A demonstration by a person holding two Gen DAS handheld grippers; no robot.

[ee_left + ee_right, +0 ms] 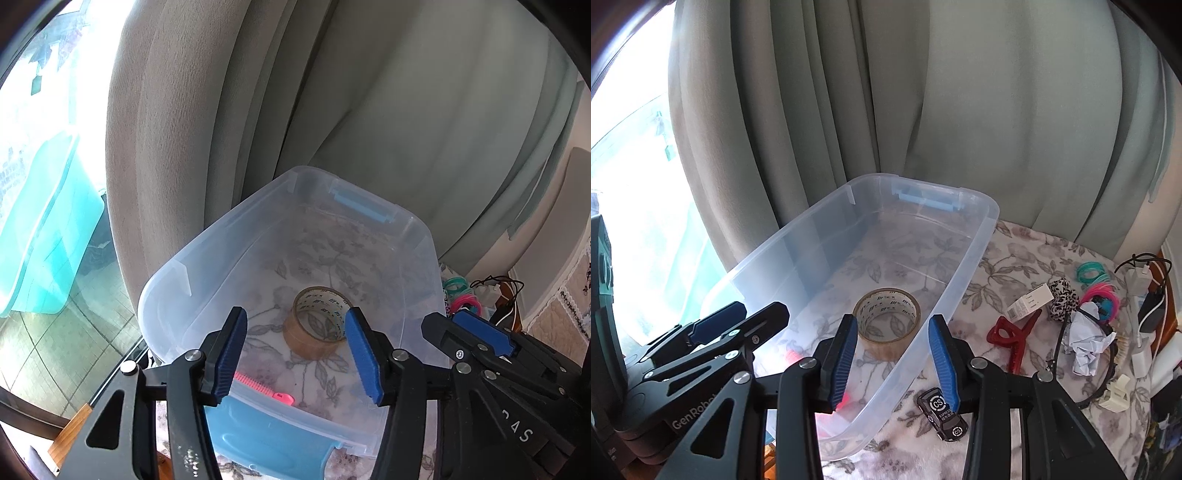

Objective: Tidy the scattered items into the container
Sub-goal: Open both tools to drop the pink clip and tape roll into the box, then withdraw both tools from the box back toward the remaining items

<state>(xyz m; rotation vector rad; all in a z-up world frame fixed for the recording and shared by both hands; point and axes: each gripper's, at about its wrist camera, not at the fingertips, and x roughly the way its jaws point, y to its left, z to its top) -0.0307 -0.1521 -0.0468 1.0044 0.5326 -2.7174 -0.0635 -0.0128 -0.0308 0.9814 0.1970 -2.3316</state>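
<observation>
A clear plastic bin (pixel 236 236) (pixel 975 236) with blue latches stands on a floral cloth. Inside it lie a roll of brown tape (pixel 314 343) (pixel 886 314) and a pink comb (pixel 262 387). My left gripper (pixel 295 358) hovers open over the bin's near end, nothing between its fingers. My right gripper (pixel 895 354) is open too, above the bin's right wall. Scattered on the cloth to the right are a black toy car (pixel 942 413), a red hair claw (pixel 1015 339), a small white box (pixel 1030 299), a leopard-print scrunchie (pixel 1062 295) and crumpled paper (pixel 1086 343).
Grey-green curtains (pixel 923 110) hang right behind the bin. Coiled pink and teal hair ties (pixel 1100 288), a black headband (pixel 1108 373), a white clip (pixel 1117 397) and chargers with cables (pixel 1145 295) crowd the table's right edge. A window (pixel 44 147) is at the left.
</observation>
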